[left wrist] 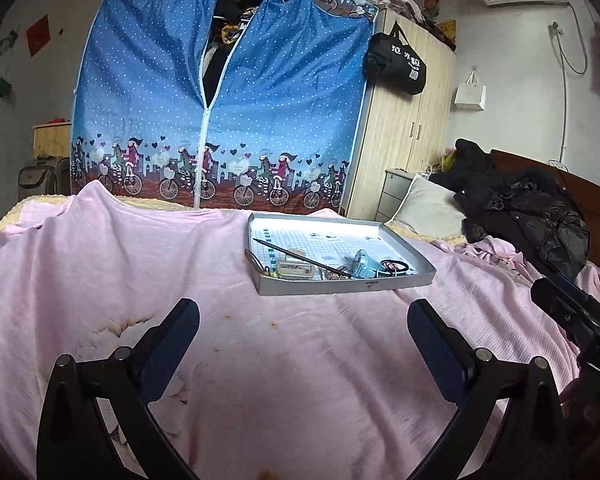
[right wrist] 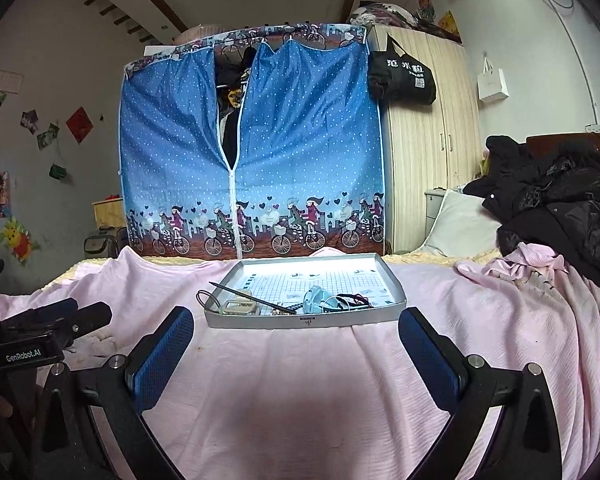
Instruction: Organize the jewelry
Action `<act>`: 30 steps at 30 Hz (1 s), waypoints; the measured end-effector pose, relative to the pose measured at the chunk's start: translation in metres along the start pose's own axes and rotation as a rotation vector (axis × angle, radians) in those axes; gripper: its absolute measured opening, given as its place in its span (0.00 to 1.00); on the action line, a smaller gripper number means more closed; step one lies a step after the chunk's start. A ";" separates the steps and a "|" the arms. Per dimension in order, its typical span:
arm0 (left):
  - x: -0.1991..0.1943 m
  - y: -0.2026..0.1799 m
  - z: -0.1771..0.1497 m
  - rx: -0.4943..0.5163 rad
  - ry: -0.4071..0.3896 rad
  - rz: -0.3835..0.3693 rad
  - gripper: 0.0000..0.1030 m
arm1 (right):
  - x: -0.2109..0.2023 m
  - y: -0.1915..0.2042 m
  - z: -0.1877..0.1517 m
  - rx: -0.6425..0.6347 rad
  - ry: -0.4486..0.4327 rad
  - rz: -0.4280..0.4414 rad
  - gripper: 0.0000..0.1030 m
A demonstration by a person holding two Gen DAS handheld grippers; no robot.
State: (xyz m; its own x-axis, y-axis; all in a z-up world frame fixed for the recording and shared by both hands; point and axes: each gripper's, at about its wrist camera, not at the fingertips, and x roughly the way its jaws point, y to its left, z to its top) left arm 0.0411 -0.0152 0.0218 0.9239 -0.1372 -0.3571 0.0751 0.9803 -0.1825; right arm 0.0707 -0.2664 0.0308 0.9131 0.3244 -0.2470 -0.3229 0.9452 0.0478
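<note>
left gripper (left wrist: 303, 322) spread wide, blue-padded fingers (left wrist: 172, 344) apart with nothing between them, hovering over the pink blanket (left wrist: 100, 264). right gripper (right wrist: 296, 330) likewise gaping and empty, pads (right wrist: 162, 356) facing each other across bare blanket. each gripper visible at the edge of the other's view, side by side and apart.

ahead of both, resting on the blanket: a shallow grey tray (right wrist: 300, 320) lined with gridded paper. straight beyond the right gripper, near its fingertips but not touching; ahead and to the right of the left gripper, further off.

inside the tray, crowded along the near edge: a long dark stick (right wrist: 252, 298) lying slantwise, a small pale rectangular box (right wrist: 238, 308) under it at the near left corner, a thin wire loop (right wrist: 206, 298) poking over the left rim, a light blue item (right wrist: 314, 300) near the middle, dark bands (right wrist: 354, 300) to its right, and a little cluster of small pieces (left wrist: 334, 277) too tiny to identify.

further out: a blue dotted fabric wardrobe (right wrist: 300, 140) partly unzipped, a wooden wardrobe (right wrist: 424, 140) with a black bag (right wrist: 402, 76) hanging, and dark coats (right wrist: 560, 200) piled at the right beside a white pillow (right wrist: 460, 224).
</note>
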 end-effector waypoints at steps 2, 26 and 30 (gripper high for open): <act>0.000 0.001 -0.002 0.002 0.006 0.008 0.99 | 0.004 -0.001 -0.003 -0.001 0.009 -0.010 1.00; 0.007 0.004 -0.009 0.012 0.041 0.018 0.99 | 0.010 -0.007 -0.009 0.028 0.033 -0.008 1.00; 0.007 0.005 -0.010 0.012 0.041 0.018 0.99 | 0.011 -0.006 -0.010 0.028 0.035 -0.007 1.00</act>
State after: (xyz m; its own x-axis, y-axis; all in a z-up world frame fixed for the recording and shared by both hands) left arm 0.0440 -0.0131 0.0091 0.9092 -0.1250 -0.3973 0.0632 0.9843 -0.1650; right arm 0.0800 -0.2691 0.0186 0.9058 0.3172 -0.2809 -0.3094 0.9481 0.0727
